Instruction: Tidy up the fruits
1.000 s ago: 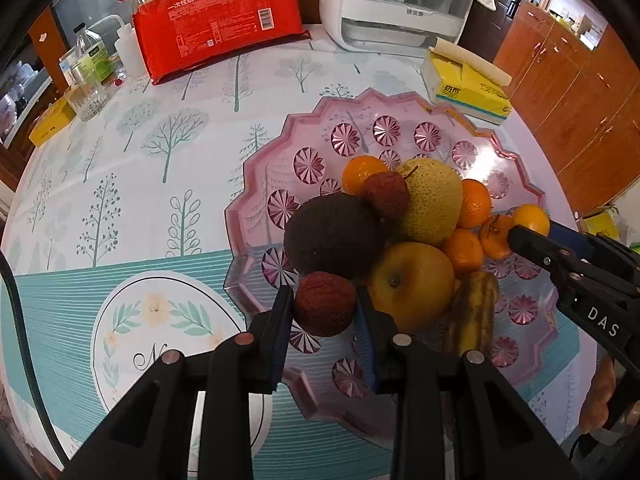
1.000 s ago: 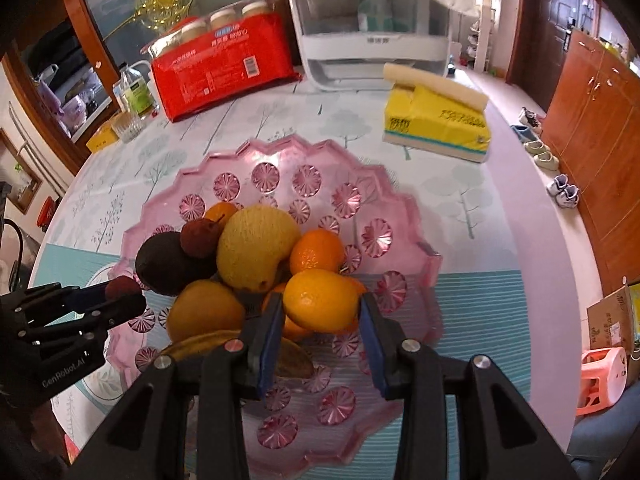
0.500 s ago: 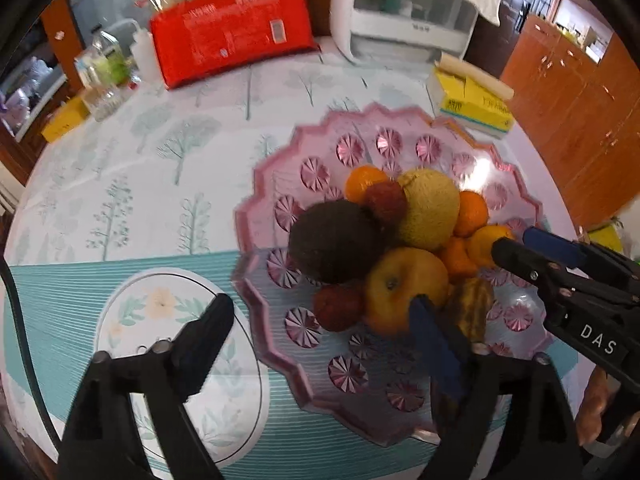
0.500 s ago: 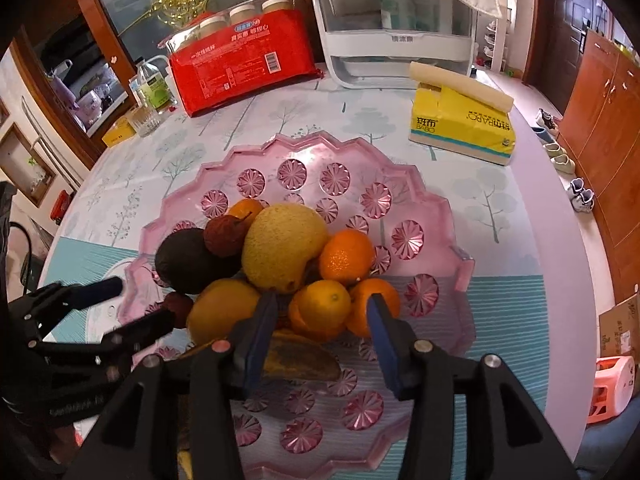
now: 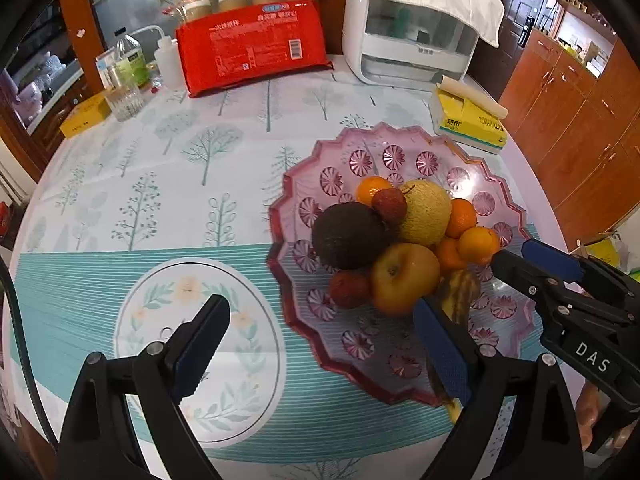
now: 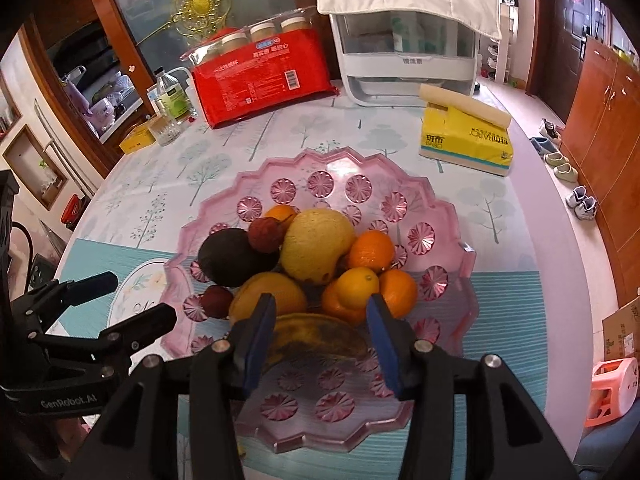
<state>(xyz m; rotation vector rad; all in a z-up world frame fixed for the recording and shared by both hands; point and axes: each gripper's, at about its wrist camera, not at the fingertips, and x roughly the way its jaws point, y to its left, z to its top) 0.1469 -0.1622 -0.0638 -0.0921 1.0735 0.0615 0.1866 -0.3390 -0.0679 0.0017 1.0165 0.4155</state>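
- Fruit pile sits in the pink cut-glass dish (image 6: 436,216), bunched toward the dish's left-centre; the far part of the dish is bare.
- Pile contents: a dark avocado (image 6: 230,256) at left, a rough yellow melon-like fruit (image 6: 316,242) in the middle, a red lychee (image 6: 264,234) lodged between them, and an orange (image 6: 278,213) behind.
- Right of the melon: a mandarin (image 6: 370,250); nearer to you, a yellow citrus (image 6: 356,288) touching two more oranges.
- Near side: a yellow apple (image 5: 404,276), a second lychee (image 5: 348,288) just left of it on the dish floor, and a browned banana (image 6: 320,340) lying across the front.
- Your left gripper (image 5: 320,332) has its jaws opening, spread wide; nothing is between the pads. The second lychee lies free beyond them.
- Your right gripper (image 6: 320,332) stands part open above the banana; the pads grip nothing, and the yellow citrus rests just beyond the tips.
- The dish stands on a tree-print tablecloth (image 5: 160,184).
- Far side of the table: a red pack (image 5: 252,48), a white appliance (image 5: 404,40), and a yellow tissue pack (image 6: 466,140) at far right.
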